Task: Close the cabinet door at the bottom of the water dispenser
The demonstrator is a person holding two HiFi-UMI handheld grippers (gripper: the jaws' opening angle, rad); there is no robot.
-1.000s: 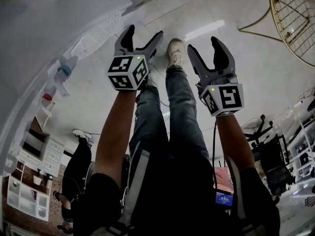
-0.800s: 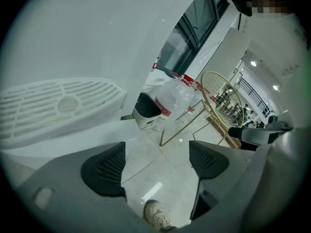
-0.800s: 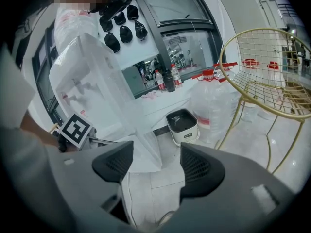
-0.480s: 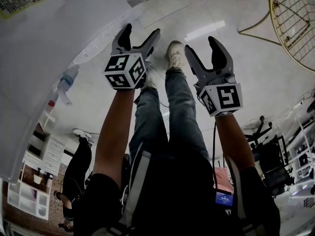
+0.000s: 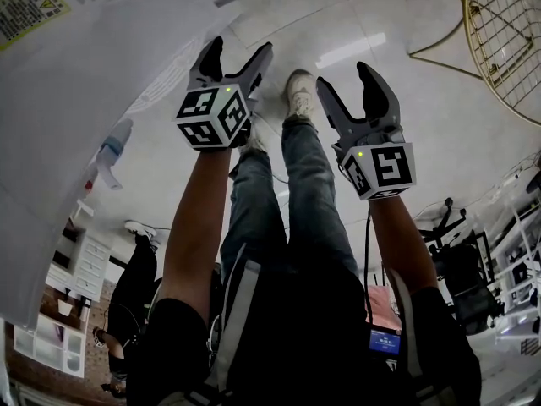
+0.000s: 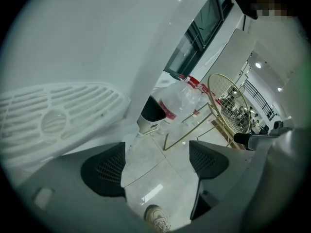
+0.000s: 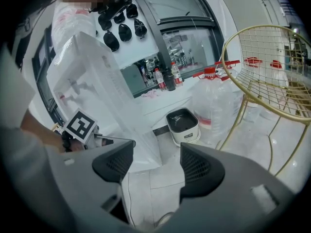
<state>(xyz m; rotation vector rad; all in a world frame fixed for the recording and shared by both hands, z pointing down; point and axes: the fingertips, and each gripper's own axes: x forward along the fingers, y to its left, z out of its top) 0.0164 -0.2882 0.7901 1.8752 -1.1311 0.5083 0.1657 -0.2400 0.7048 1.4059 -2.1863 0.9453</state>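
Standing between water dispenser [image 7: 109, 101] and water jugs [image 7: 214, 101] | white bin [image 7: 184, 132] | contents unclear

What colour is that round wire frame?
The wire frame is gold; clearest in the right gripper view.

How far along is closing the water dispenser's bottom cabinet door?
Nothing looks done yet. In hand: the left gripper, jaws open and empty, beside the water dispenser's white vented panel. The right gripper hangs open, empty. The closing push itself is left.

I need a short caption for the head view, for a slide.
Left tool and right tool, both open and empty, held out over the floor next to the dispenser.
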